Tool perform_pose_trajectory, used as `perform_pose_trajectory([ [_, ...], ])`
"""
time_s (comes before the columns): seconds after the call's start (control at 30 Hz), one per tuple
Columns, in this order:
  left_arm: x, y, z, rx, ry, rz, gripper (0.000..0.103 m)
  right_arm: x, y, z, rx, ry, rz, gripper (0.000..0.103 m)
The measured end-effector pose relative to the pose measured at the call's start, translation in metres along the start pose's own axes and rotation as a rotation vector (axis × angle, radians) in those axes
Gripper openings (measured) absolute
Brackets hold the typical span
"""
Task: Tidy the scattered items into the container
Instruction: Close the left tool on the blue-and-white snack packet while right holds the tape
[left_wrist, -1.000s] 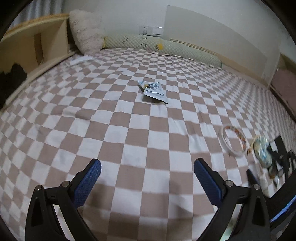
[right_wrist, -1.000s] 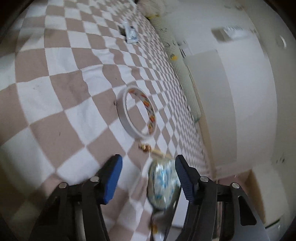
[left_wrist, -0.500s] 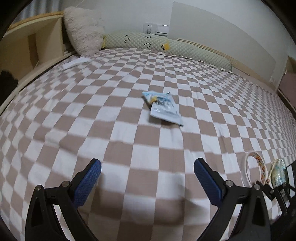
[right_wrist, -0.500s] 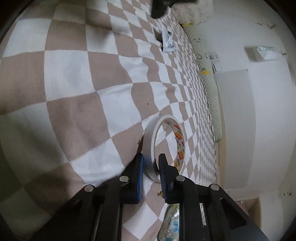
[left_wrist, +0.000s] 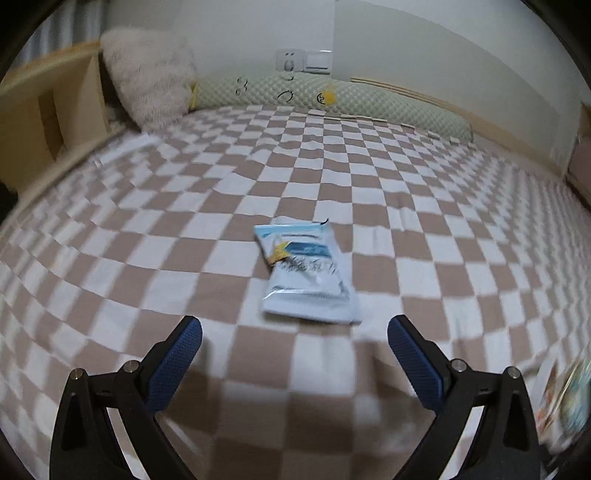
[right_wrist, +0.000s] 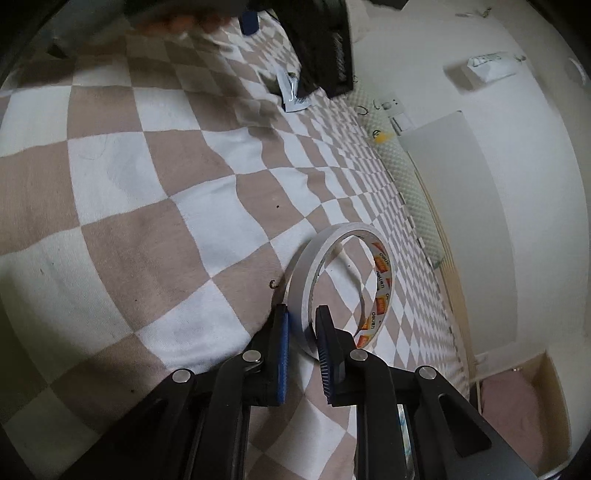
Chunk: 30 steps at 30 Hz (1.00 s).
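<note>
**Q:** Right tool (right_wrist: 301, 325), state and load?

**A:** Pressed together on the near wall of a roll of tape (right_wrist: 341, 286); one pad outside the ring, one inside. Roll standing on edge, tipped, touching the checked bedspread (right_wrist: 147, 206). Not yet raised clear, as far as visible.

**Q:** Left tool (left_wrist: 294, 341)?

**A:** Spread wide, holding nothing. Poised low over the bedspread, aimed at a white-and-blue sachet (left_wrist: 306, 275) lying flat just ahead, between the lines of the two pads but apart from both.

**Q:** Other loose items?

**A:** Blurred colourful shapes at the lower right edge of the left view (left_wrist: 565, 395); probably the tape and a small printed packet beside it, too smeared for certainty. Same sachet visible far off in the right view (right_wrist: 291, 92), partly behind the other rig.

**Q:** Container?

**A:** In neither view. Location unknown.

**Q:** Progress, then?

**A:** Early, by judgement. Nothing seen stowed. One item gripped, one lined up for a grasp, at least one more apparently waiting. Remaining: lifting the tape, closing on the sachet, carrying both to the container, returning for the rest.
</note>
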<state>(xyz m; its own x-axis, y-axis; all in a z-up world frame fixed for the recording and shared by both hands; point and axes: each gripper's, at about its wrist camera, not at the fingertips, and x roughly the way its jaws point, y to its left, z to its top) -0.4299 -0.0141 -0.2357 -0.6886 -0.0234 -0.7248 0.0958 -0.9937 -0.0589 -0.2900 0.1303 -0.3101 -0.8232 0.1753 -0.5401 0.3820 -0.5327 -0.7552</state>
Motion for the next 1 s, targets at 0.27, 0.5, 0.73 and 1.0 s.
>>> perform_pose_trajectory([
  [0.27, 0.025, 0.013, 0.002, -0.333, 0.047, -0.105, 0.100, -0.001, 0.007, -0.004, 0.027, -0.023, -0.011, 0.020],
  [0.5, 0.022, 0.026, 0.005, -0.451, 0.013, -0.173, 0.077, 0.000, 0.013, -0.008, 0.031, -0.029, -0.019, 0.020],
  [0.73, 0.021, 0.021, 0.007, -0.445, 0.035, -0.212, 0.034, -0.002, 0.012, -0.012, 0.030, -0.038, -0.018, 0.020],
  [1.0, 0.005, 0.018, 0.013, -0.299, 0.027, -0.178, 0.020, 0.002, 0.012, -0.012, 0.032, -0.041, -0.023, 0.020],
])
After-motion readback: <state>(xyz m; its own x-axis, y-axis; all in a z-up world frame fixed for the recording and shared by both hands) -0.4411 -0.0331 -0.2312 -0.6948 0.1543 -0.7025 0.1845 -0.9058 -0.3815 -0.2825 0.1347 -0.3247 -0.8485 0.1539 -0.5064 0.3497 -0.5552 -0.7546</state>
